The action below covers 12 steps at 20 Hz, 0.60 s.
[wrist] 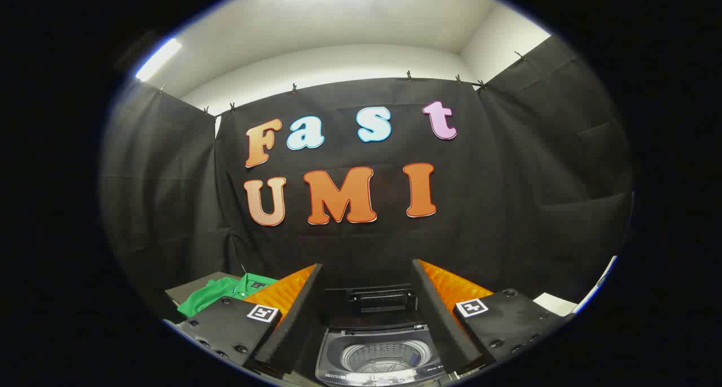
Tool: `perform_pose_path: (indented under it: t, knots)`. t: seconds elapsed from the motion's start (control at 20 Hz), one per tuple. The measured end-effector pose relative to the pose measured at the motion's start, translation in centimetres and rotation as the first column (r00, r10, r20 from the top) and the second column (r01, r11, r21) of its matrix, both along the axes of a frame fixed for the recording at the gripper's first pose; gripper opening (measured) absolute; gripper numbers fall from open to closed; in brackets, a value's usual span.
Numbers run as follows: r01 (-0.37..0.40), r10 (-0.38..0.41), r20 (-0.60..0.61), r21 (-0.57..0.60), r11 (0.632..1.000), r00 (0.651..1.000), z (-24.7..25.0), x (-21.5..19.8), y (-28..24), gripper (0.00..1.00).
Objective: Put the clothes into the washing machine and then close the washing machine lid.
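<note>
Fingers [366, 297] apart over washing machine [377, 359]; shirt [223, 294] half-hidden.

Tongs [366, 274] spread wide, nothing between fingers. Washing machine [377, 360] below gap, drum mouth uncovered, path down into it free. Lid [372, 302] raised upright behind opening, blocks reach past rear rim. Green shirt [223, 294] lies beyond left finger on worktop [189, 288], apart from machine. White sheet [555, 303], perhaps paper, beyond right finger. Black cloth wall [507, 206] closes off back and sides.
</note>
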<state>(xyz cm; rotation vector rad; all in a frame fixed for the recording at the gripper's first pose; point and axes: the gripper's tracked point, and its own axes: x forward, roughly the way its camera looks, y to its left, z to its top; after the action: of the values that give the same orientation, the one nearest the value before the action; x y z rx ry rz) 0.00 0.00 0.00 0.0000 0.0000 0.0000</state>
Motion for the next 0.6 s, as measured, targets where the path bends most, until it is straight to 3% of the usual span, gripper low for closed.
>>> perform_pose_path:
  t: [0.6]
  knots:
    - [-0.012,0.012,0.019,0.015,1.0,1.0,0.48,-0.41,0.88,0.98]
